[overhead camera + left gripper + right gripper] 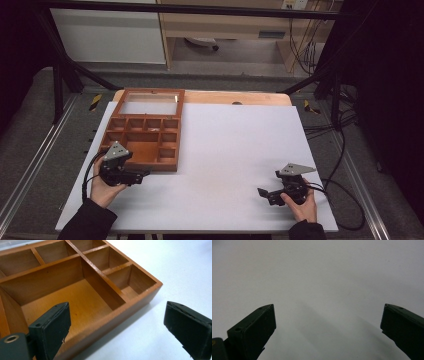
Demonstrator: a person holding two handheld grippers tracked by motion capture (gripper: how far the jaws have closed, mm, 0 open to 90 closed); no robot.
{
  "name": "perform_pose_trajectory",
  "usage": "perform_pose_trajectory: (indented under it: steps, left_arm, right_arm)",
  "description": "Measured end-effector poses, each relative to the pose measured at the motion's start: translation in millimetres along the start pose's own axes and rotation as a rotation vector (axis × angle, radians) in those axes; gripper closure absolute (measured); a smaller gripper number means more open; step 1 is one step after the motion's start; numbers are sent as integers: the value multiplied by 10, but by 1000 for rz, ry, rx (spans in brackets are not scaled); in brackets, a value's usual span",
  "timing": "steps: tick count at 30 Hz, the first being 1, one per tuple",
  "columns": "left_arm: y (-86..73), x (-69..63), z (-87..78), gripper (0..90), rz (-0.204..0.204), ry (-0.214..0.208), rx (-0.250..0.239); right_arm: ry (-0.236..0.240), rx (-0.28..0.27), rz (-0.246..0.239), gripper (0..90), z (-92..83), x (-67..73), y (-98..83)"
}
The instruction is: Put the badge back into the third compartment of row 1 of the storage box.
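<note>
Both grippers, left [141,175] and right [264,193], gaping wide (nothing held). Box [140,293] wall between left fingers [53,327]; might skid if nudged while closing.

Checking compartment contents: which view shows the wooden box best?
The high view: the whole box, lid open, all compartments visible. The left gripper view shows its near corner close up, compartments bare. The right gripper view faces white table.

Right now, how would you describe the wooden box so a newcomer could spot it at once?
On the white table sheet, look to the far left part, just ahead of the left tongs. There sits the wooden box, brown, split into many small compartments, its glass-paned lid folded back flat behind it; nothing else on the sheet is wooden.
</note>
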State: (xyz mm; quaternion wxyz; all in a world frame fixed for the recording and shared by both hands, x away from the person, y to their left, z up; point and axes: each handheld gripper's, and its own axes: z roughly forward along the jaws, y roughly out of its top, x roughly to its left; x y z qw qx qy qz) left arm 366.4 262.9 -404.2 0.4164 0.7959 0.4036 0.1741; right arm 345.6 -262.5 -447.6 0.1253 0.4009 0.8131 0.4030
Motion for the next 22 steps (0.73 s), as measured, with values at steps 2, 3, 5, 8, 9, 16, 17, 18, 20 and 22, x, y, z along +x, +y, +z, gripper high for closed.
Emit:
perform_pose_trajectory:
  steps: [2, 3, 5, 8, 9, 16, 17, 18, 20, 22]
  left_arm:
    - [-34, -24, -23, 66, 11, -4, 1]
    - [-53, -38, -36, 65, 15, -4, -2]
    - [-96, -53, -61, 64, 18, -10, -4]
    - [-165, -56, -89, 64, 14, -16, -5]
    - [-189, -55, -97, 64, 12, -21, -7]
    - [-360, -32, -115, 58, 12, -34, 14]
    - [-381, -21, -117, 57, 12, -35, 19]
    - [-397, -12, -118, 56, 6, -35, 16]
    - [-430, 17, -126, 57, -10, -39, 16]
    - [-452, 27, -125, 57, -13, -35, 20]
  right_arm:
    - [-1, 1, 2, 7, -1, 0, 0]
    - [0, 0, 1, 8, -2, 1, 0]
    - [-1, -1, -1, 7, -1, 0, -1]
    - [1, 1, -3, 7, 4, -1, -1]
    - [0, 1, 0, 7, 5, 1, -2]
    - [-1, 2, -1, 7, 8, 0, -1]
    - [0, 1, -1, 7, 7, -1, 0]
    - [0, 1, -3, 7, 6, -2, 0]
    - [1, 1, 0, 7, 6, 0, -1]
    - [2, 1, 1, 8, 9, 2, -2]
